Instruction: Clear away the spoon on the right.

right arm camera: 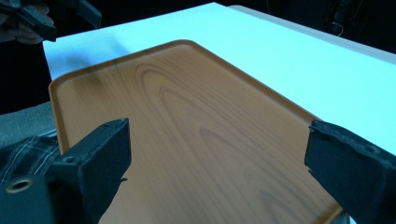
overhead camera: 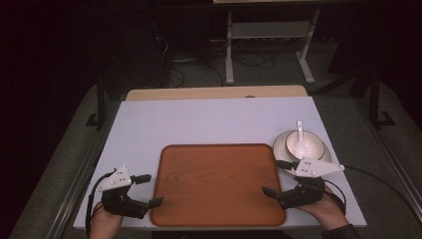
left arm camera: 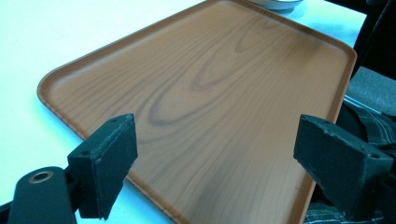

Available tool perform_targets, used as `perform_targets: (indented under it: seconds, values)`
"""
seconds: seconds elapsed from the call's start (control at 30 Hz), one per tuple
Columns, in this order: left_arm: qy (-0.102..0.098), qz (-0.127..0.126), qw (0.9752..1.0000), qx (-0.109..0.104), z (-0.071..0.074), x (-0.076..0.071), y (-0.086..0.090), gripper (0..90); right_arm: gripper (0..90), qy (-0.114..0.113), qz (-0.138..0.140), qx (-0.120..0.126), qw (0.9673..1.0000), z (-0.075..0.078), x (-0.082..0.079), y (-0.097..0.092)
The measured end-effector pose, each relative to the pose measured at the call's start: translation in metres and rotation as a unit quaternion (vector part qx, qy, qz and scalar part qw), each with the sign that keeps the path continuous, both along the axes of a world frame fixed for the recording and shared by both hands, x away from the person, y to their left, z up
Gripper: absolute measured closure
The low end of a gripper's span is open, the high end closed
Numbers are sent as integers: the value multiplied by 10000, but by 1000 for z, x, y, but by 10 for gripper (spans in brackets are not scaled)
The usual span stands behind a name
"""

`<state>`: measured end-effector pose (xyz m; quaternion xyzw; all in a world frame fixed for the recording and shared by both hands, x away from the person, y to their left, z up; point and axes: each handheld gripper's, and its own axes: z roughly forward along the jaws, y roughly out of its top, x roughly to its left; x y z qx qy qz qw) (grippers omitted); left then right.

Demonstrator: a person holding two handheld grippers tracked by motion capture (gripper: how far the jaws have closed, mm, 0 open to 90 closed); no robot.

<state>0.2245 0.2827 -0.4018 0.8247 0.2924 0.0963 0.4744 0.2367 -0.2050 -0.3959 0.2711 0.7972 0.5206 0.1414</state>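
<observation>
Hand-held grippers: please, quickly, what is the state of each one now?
Left hand-held gripper: open, holding nothing, at the tray's left edge.
Right hand-held gripper: open, holding nothing, at the tray's right edge.

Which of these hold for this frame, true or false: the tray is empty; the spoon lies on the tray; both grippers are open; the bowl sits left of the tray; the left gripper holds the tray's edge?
1. The wood-grain tray has nothing on it. True.
2. The white spoon lies on the tray. False: it rests in the bowl, which stands on a plate.
3. The left gripper and the right gripper are both open. True.
4. The bowl sits left of the tray. False: it is off the tray's far right corner, on the white tabletop.
5. The left gripper holds the tray's edge. False: its jaws stand wide apart, gripping nothing.
</observation>
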Motion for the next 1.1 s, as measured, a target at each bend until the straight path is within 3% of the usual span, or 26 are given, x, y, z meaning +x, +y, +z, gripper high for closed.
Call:
perform_targets:
  seconds: [0.33,1.1]
  values:
    - [11,23,10000,21,0,-1,1,130,65,-35,-68,110,9999,9,12,-3]
    - [16,40,10000,-2,0,-3,2,130,65,-194,-339,102,9992,25,28,-12]
